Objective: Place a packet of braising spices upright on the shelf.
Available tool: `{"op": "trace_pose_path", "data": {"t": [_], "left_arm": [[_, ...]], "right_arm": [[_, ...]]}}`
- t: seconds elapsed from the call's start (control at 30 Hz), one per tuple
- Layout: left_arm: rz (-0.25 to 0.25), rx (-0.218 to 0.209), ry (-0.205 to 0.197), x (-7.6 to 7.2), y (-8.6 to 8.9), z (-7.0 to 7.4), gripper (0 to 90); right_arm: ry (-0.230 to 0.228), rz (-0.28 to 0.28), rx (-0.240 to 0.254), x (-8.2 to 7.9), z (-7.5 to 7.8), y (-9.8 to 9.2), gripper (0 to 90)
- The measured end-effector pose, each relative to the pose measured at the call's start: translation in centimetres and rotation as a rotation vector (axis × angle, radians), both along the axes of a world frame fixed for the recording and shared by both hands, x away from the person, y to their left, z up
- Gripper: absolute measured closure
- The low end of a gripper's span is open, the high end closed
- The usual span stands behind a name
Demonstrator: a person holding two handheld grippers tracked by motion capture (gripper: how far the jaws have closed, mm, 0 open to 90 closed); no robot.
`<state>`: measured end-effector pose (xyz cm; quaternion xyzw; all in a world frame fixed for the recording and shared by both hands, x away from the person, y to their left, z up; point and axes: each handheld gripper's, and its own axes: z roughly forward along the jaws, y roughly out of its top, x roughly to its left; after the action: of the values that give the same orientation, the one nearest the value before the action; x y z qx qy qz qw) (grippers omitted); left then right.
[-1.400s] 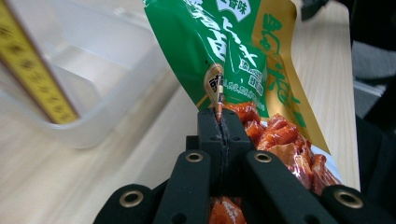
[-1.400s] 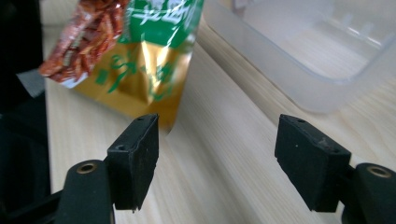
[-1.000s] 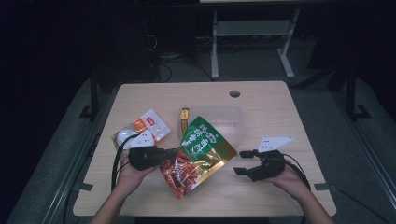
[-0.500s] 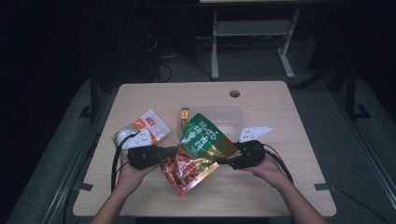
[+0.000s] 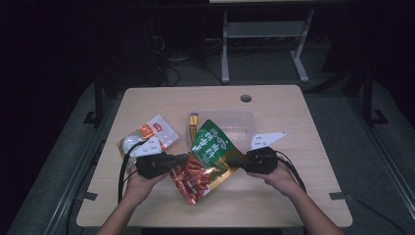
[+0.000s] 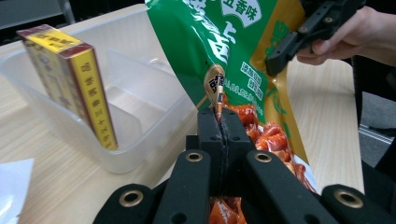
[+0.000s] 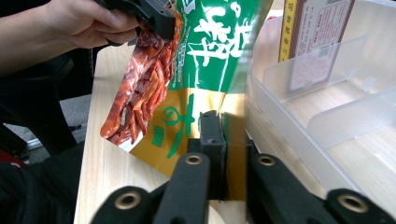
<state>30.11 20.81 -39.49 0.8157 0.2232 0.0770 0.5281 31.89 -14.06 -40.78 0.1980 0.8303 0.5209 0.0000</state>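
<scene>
A green and gold snack bag (image 5: 208,152), printed with red strips, hangs tilted over the table between my two grippers. My left gripper (image 5: 185,159) is shut on the bag's left edge; in the left gripper view its jaws (image 6: 219,116) pinch the bag's seam (image 6: 224,42). My right gripper (image 5: 230,161) has just been closing and is now shut on the gold right edge, with the bag (image 7: 210,56) between its jaws (image 7: 223,116). A clear divided container (image 5: 240,120) stands just behind the bag, and a yellow and red box (image 5: 194,125) stands upright in its left end.
An orange and white packet (image 5: 156,131) and a white round item (image 5: 129,143) lie on the table's left side. A round cable hole (image 5: 245,98) sits near the far edge. The container's wall (image 7: 336,107) is close on the right of the right gripper.
My right gripper moved left from the table's right side to the bag and closed on its right edge. The left gripper kept its hold and stayed in place.
</scene>
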Motion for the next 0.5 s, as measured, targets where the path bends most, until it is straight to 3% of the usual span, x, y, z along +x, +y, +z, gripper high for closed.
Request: {"op": "trace_pose_path", "data": {"t": [0.23, 0.4, 0.5], "left_arm": [[-0.019, 0.002, 0.008, -0.1, 0.0, -0.5, 88.5], [-0.037, 0.073, 0.009, -0.2, -0.3, -1.1, 84.8], [-0.045, 0.072, 0.016, -0.1, -0.4, -1.2, 84.1]], "right_arm": [[0.003, 0.025, 0.021, 0.1, 0.3, -0.5, 90.0], [-0.003, 0.038, 0.039, -0.1, 0.8, -1.0, 90.0], [-0.004, 0.045, 0.045, -0.1, 1.0, -1.3, 90.0]]}}
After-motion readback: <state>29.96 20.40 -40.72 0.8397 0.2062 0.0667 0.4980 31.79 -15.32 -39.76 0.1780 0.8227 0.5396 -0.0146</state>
